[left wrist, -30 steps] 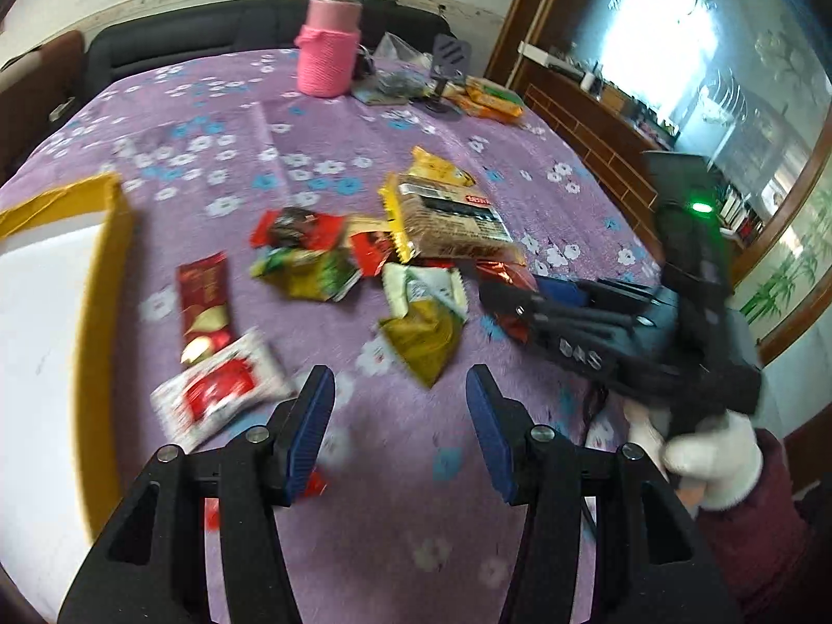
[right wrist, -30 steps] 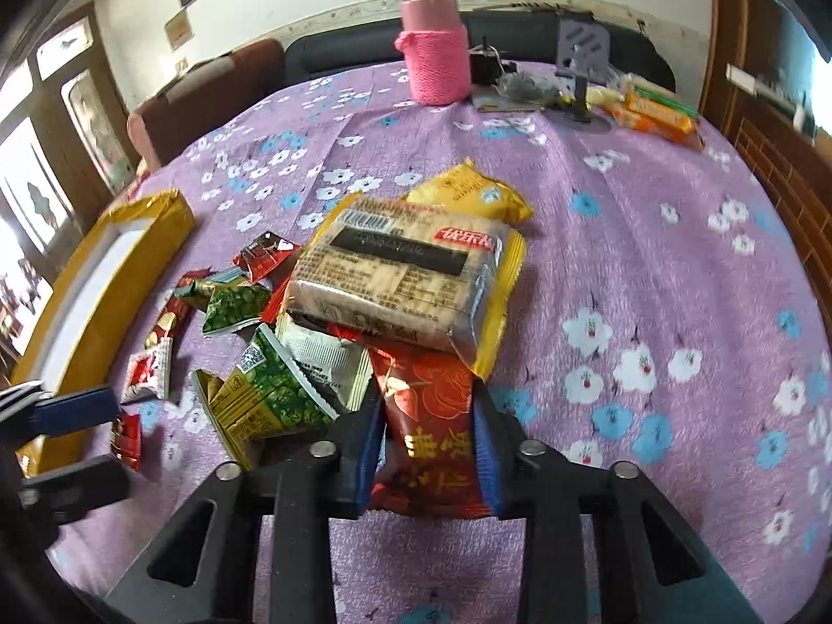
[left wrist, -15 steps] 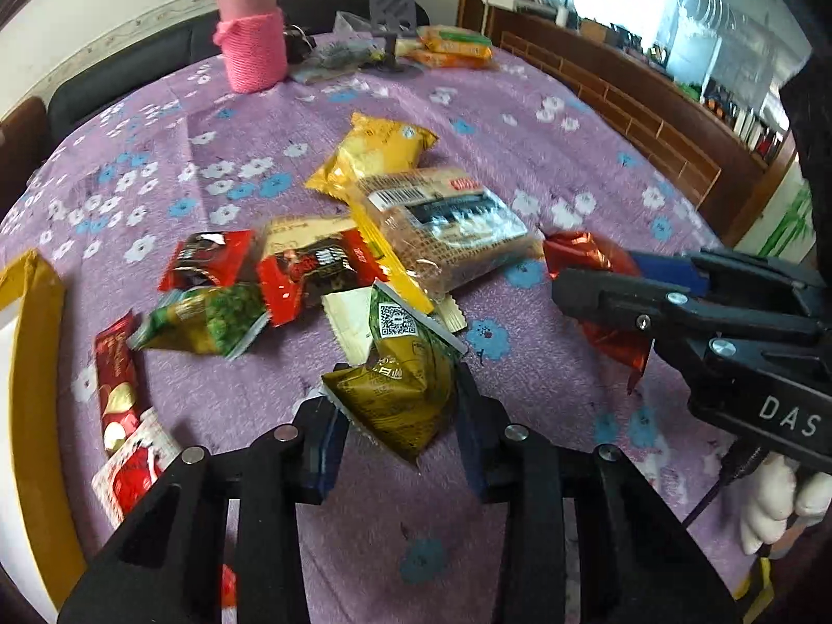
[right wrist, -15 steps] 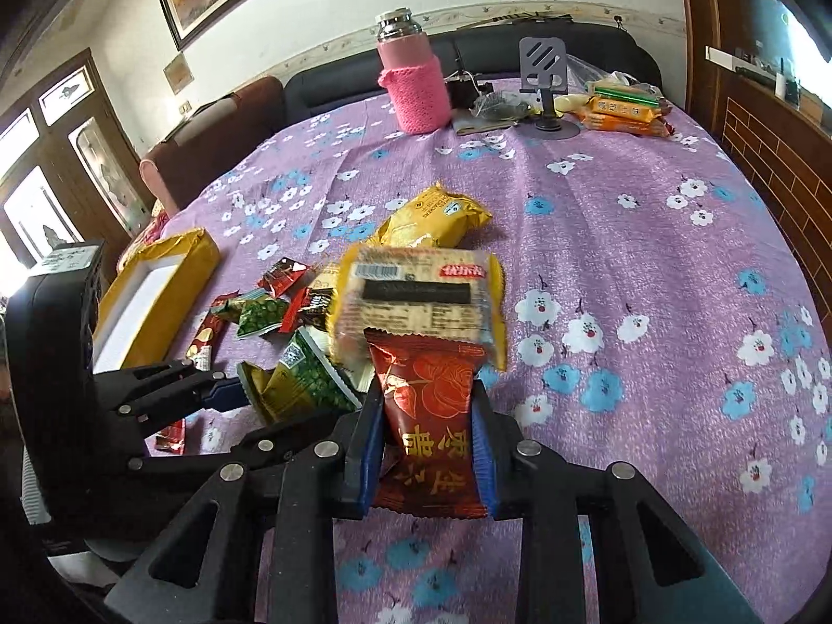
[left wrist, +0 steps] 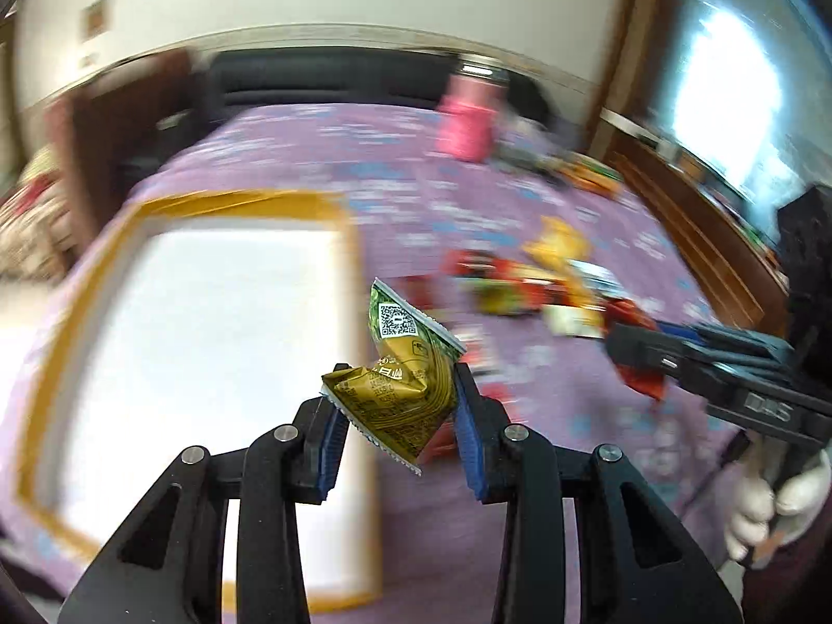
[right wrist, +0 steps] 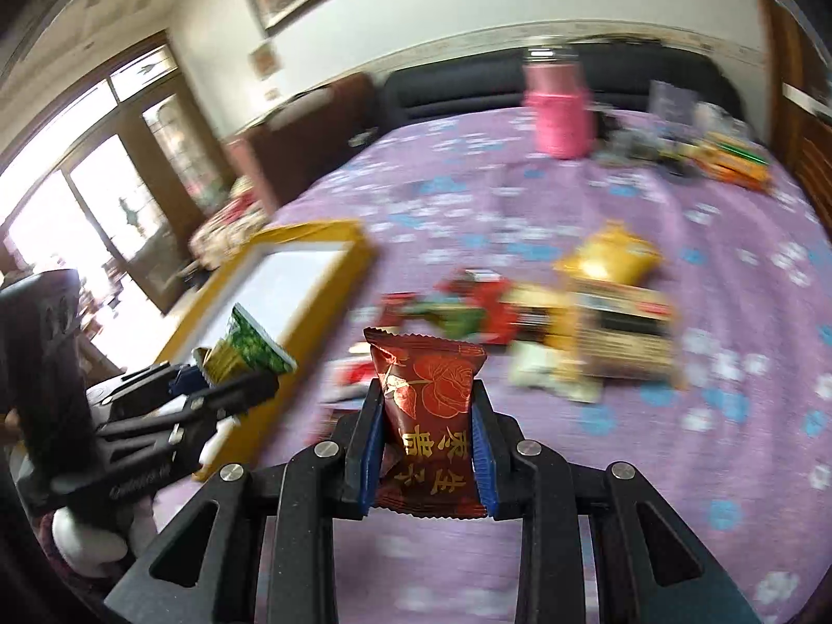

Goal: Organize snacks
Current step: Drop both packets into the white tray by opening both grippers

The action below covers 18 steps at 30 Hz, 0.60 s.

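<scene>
While both packets hang in the air, work from the tray outward:

Tray: you have a wide, shallow yellow-rimmed tray (left wrist: pixel 223 208) with a flat white floor as the landmark; judging by the task, it is where the snacks go. Bring each packet well inside the rim before you let go, so nothing catches on the yellow wall.

Tablecloth: the purple flowered cloth (right wrist: pixel 572 208) under the tray is soft and may drag; lift clear of it, do not slide.

Snack pile: the loose packets (right wrist: pixel 520 312) lie on the cloth to the right of the tray, well apart from it, blurred, glossy and crinkled.

Left gripper: your left gripper (left wrist: pixel 398 416) is clenched on the green-gold packet (left wrist: pixel 400 369), held just past the tray's right rim. The packet is a puffy foil pillow with serrated ends, squeezed and tilted; keep the pinch gentle, since the film is slippery and the contents may crush.

Right gripper: your right gripper (right wrist: pixel 426 447) grasps the dark red packet (right wrist: pixel 429 405) upright, above the cloth to the right of the tray. It is flat, glossy, printed with gold rose and lettering; it has farther to travel, so let the left one release first to keep the two tools from crossing.
</scene>
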Tool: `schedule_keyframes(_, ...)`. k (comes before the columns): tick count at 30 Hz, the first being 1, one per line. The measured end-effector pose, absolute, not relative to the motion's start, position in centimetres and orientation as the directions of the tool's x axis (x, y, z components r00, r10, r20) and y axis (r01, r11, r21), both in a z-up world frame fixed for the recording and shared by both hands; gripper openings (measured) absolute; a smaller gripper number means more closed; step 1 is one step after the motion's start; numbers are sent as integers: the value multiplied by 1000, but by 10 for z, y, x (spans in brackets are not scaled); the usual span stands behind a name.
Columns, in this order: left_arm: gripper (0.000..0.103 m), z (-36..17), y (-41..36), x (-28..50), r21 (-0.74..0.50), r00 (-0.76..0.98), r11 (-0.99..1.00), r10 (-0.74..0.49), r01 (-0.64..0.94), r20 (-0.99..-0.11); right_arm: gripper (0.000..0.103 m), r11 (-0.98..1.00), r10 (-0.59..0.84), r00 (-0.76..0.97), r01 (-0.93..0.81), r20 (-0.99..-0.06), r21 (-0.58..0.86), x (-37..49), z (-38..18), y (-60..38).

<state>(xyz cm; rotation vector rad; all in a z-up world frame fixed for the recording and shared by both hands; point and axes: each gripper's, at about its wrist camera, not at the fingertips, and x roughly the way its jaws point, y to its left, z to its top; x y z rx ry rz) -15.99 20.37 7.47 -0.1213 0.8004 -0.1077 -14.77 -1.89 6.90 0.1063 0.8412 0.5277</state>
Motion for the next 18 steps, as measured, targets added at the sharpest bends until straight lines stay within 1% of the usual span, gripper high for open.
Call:
schedule_keyframes(4,35,68,275,-173,-142,688,981,-15,-129,-726,30,796,569,452,-514,-687,321,-151,71,56)
schedule_keyframes(8,35,48,319,-173,-135,652,966,42,-219,-757,30,750,582,385,-595,-716,290,-157,63,128)
schedule_keyframes(14,36,25,354,-175,-163,624,944,55,-286,-779,29,711,549,314,-662,-775,236,-157,33,211)
schedule_keyframes(17,39,25,362,-182,-181,642,940,50,-288,-765,30,711,518,308,-673,-798,202,-158,20,232)
schedule_keyframes(18,42,28,363,-185,-192,646,937,45,-292,-762,31,712,510,308,-675,-803,193,-157,16,236)
